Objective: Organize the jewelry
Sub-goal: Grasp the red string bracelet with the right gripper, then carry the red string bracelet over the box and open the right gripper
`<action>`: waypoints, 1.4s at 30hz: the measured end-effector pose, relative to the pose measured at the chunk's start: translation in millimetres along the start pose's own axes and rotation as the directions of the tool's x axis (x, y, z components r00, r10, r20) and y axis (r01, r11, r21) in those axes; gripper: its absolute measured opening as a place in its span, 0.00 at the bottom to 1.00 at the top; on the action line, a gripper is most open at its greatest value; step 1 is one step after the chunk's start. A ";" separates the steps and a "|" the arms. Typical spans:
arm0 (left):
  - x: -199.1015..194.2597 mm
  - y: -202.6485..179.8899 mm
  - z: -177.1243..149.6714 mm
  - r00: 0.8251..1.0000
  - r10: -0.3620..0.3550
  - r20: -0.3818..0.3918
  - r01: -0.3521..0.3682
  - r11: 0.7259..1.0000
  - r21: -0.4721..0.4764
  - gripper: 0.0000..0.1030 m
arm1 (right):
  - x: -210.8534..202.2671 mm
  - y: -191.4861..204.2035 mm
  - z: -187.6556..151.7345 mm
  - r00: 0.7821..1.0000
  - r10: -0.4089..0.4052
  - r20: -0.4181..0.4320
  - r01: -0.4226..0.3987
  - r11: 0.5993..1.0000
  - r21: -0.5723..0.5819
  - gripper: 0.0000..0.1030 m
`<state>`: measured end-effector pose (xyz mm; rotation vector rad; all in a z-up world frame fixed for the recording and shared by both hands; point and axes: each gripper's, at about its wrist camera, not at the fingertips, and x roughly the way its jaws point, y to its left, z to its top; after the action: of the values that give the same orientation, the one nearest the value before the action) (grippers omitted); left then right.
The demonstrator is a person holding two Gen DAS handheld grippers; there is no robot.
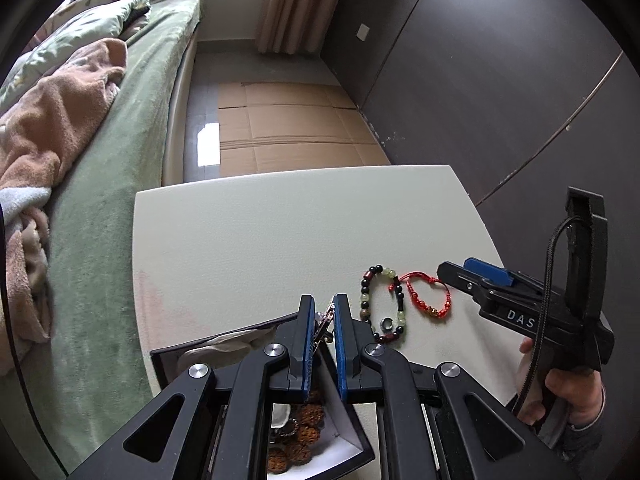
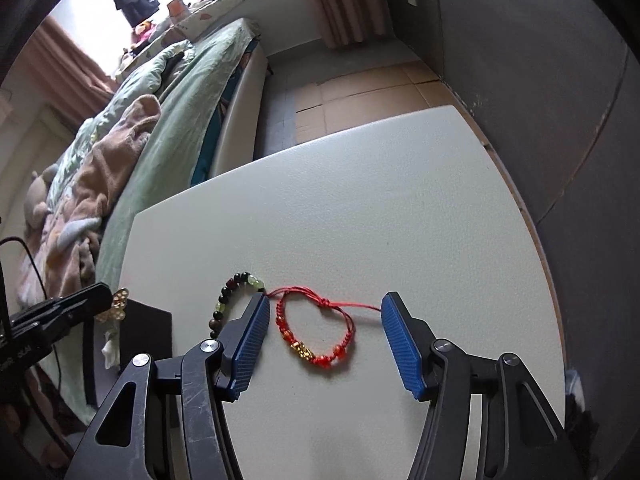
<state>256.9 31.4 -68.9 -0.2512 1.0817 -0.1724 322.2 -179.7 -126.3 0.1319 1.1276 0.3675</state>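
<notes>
My right gripper (image 2: 322,340) is spread wide and empty, straddling the red cord bracelet (image 2: 316,330) flat on the table (image 2: 360,200), cord tails running across my fingers; left gripper (image 1: 323,320) is clamped on a gold hair clip (image 2: 116,304) over the black box (image 1: 352,428); right is nearer.

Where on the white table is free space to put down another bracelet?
Bare: the table's far half, beyond the red string bracelet and beaded bracelet. Crowded: the near edge, with both bracelets, a ring and the black box.
</notes>
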 end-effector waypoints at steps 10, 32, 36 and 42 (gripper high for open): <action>-23.5 36.6 -9.9 1.000 0.006 0.024 -0.005 0.999 -0.038 0.09 | 32.1 5.6 4.1 0.998 -0.010 -0.070 0.009 1.000 -0.020 0.52; -46.1 64.8 -24.5 0.993 -0.117 0.021 0.119 0.989 -0.087 0.74 | -40.3 48.1 -23.4 0.998 -0.061 0.034 0.065 0.990 -0.122 0.03; -56.5 69.4 -24.2 0.992 -0.113 0.047 0.117 0.989 -0.091 0.73 | -74.8 69.4 -26.3 0.993 0.051 0.109 -0.034 0.988 -0.150 0.03; -65.9 80.9 -23.3 0.994 -0.069 0.080 0.077 0.991 -0.107 0.73 | -93.3 107.8 -25.5 0.966 0.214 0.144 -0.185 0.964 -0.193 0.03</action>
<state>207.2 123.4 -46.4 -0.3941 1.0078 -0.1673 240.3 -114.1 -26.3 0.1166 0.9160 0.6252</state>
